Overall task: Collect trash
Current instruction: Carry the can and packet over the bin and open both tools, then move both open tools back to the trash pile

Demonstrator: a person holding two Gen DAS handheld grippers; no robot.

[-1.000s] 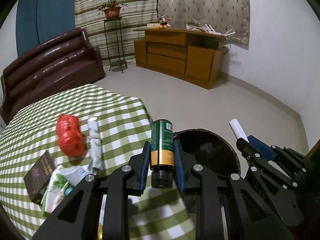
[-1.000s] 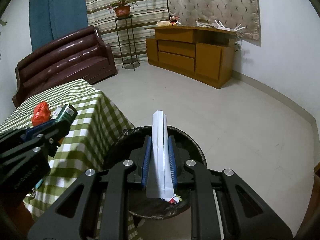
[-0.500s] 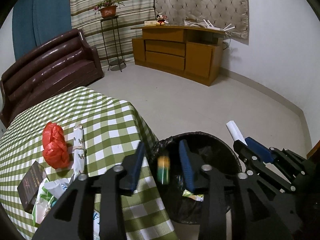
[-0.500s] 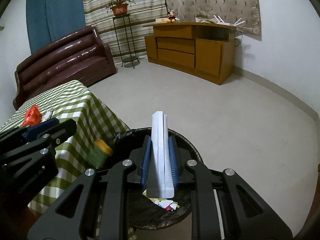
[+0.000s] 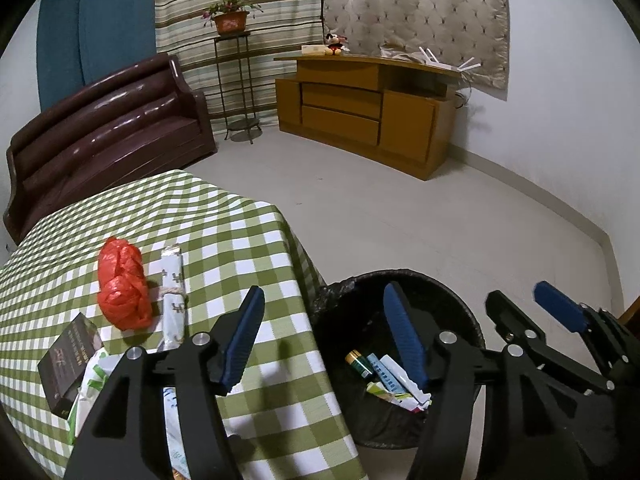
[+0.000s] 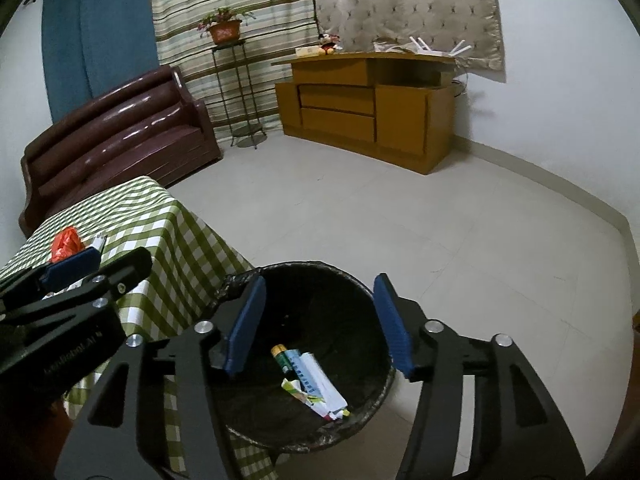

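Now both grippers, left (image 5: 324, 336) and right (image 6: 316, 320), have just been opening their fingers, empty; bottle (image 6: 281, 356) and paper (image 6: 320, 380) lie in the bin (image 6: 360, 292). Reaching back, an arm could snag the counter (image 5: 248, 240) cloth.

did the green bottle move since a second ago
Yes. It was between the left gripper's jaws above the table edge; the jaws have just been opening, now empty, and the green bottle lies down inside the black bin beside the table.
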